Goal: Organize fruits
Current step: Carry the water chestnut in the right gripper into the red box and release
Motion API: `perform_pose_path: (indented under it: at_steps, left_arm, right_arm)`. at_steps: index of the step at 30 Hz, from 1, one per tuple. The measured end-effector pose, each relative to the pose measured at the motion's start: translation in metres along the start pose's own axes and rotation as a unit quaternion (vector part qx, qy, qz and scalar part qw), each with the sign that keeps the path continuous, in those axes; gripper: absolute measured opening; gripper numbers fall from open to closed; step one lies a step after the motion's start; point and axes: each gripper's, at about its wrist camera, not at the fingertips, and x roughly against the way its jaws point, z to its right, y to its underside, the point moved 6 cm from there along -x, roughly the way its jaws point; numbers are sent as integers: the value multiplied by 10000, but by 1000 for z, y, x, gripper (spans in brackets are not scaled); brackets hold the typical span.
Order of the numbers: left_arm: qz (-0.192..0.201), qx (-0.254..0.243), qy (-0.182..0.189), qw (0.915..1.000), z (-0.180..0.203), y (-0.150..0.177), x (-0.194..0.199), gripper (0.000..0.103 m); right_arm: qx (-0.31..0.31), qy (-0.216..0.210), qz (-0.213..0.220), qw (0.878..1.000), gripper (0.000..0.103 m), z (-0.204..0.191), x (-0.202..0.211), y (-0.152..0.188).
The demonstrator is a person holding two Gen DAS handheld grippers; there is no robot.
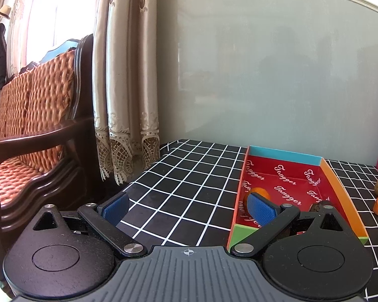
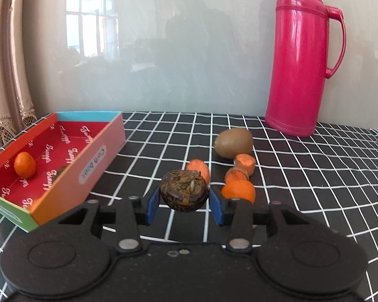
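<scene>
Left wrist view, left gripper (image 1: pixel 187 207) jaws spread wide over checked cloth (image 1: pixel 189 176), red tray (image 1: pixel 340 188) at two o'clock, small orange (image 1: pixel 260 191) inside, right wrist view, right gripper (image 2: pixel 184 202) pinching dark round fruit (image 2: pixel 184 192), kiwi (image 2: pixel 233 143) at one o'clock, pink flask (image 2: pixel 300 58) behind.

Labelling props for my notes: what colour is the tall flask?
Bright pink flask; the right wrist view shows it best.

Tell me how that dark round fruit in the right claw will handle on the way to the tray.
The dark round fruit is pinched only at its sides by the right claw, so it may pivot. Its rough, wrinkled top suggests decent grip. Being round, it will probably roll once released in the tray.
</scene>
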Motion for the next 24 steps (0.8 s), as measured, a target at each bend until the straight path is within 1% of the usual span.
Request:
perform_pose_path:
  at_steps: [9,24]
  left_arm:
    - [-15,23,-162,9999,-19,1,-1,99]
    - [-126,62,-510,9986,-63,9,-6,99]
  right_arm:
    - [58,-165,104,9998,40,-22,1,-9]
    - [175,-612,311,9975,41,-78,-2,-17]
